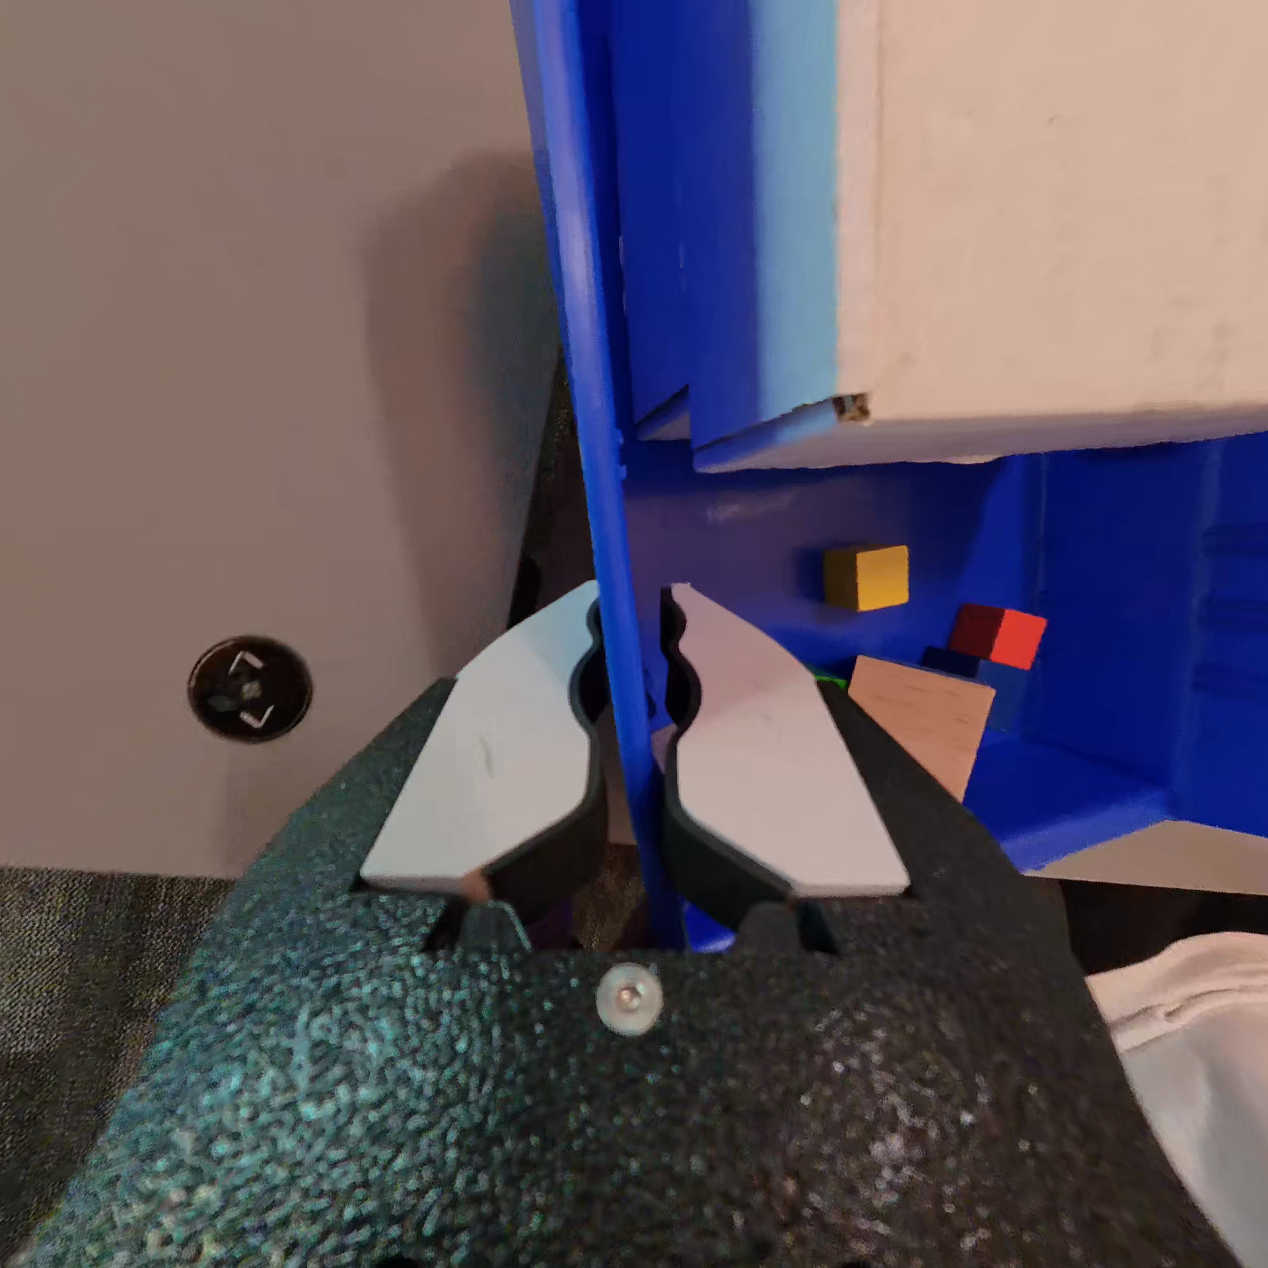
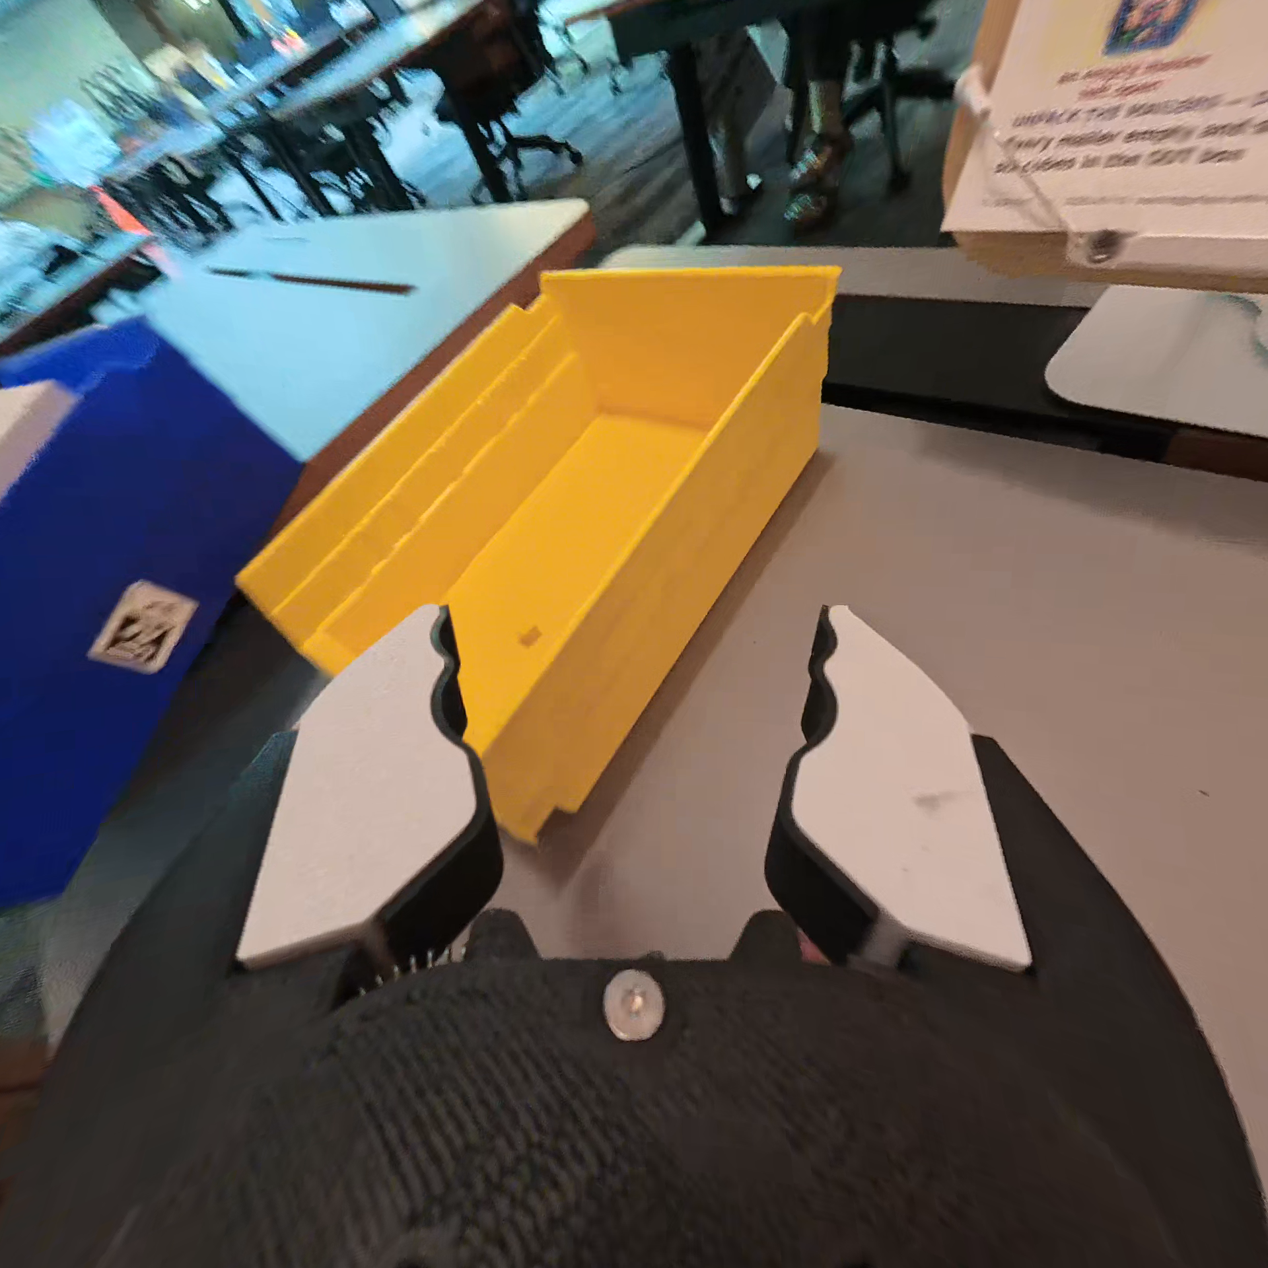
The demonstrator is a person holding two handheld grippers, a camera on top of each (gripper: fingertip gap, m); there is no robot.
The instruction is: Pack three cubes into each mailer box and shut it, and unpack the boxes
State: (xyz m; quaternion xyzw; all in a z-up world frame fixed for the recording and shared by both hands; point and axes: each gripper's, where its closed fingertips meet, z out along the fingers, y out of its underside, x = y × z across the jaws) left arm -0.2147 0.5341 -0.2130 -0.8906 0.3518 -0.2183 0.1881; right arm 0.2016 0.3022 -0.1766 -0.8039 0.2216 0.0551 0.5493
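My left gripper (image 1: pixel 631 604) is shut on the thin upright wall of a blue bin (image 1: pixel 590 343), one finger on each side. Inside the bin lie a yellow cube (image 1: pixel 868 576), a red cube (image 1: pixel 1002 635), a dark blue cube (image 1: pixel 950 662) and a larger wooden cube (image 1: pixel 919 720). A white mailer box (image 1: pixel 1063 206) hangs over the bin's far part. My right gripper (image 2: pixel 635 617) is open and empty above the grey table (image 2: pixel 960 617), at the near corner of an empty yellow bin (image 2: pixel 686 535). The blue bin (image 2: pixel 123 535) also shows at the left there.
A round black grommet (image 1: pixel 250 688) sits in the tabletop left of the blue bin. A white cloth (image 1: pixel 1194 1029) lies at the lower right. A sign on a stand (image 2: pixel 1111 137) and a white flat pad (image 2: pixel 1166 364) are at the back right. Other tables and chairs stand beyond. The grippers' ends are close to 50 cm from one another.
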